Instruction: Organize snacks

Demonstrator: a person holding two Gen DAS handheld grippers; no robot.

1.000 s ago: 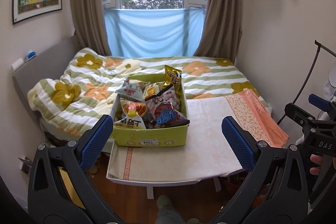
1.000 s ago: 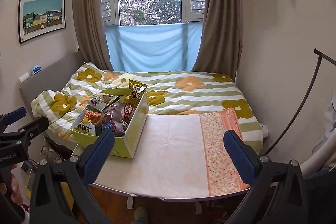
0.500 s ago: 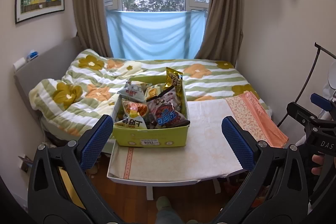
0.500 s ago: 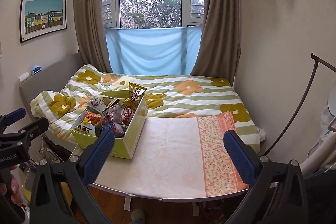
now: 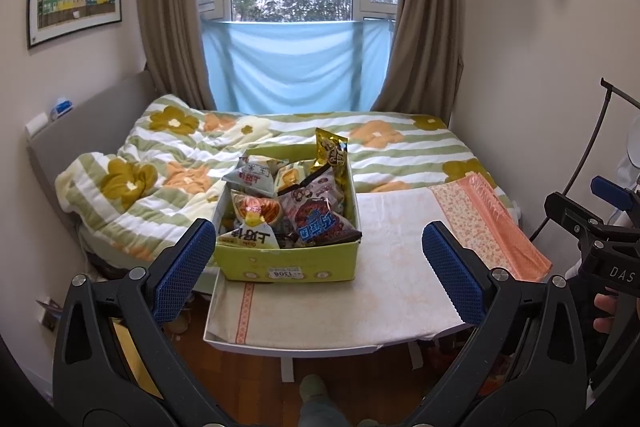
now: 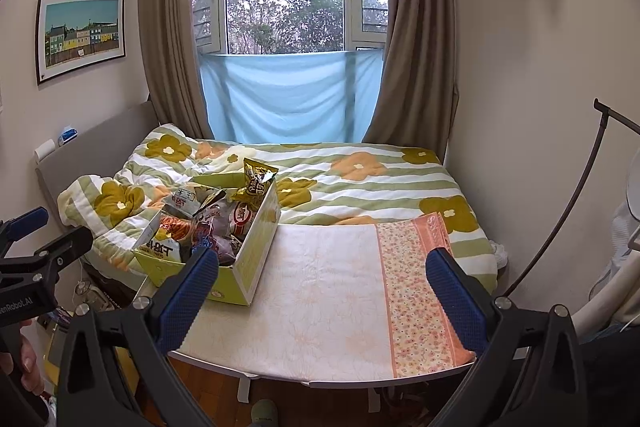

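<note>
- Left wrist view: our left gripper is spread wide, holding nothing; one green box sits on the table, with about six snack bags inside.
- Right wrist view: our right gripper is spread, empty; the box occupies the table's left end.

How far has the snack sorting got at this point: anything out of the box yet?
Done: nothing visible. Every snack bag, including the gold one, sits in the green box, and the tablecloth beside it is bare.
In hand: nothing. The left tongs and right tongs are open, held back from the table.
Left: seemingly the whole job, starting with reaching into the box.
</note>
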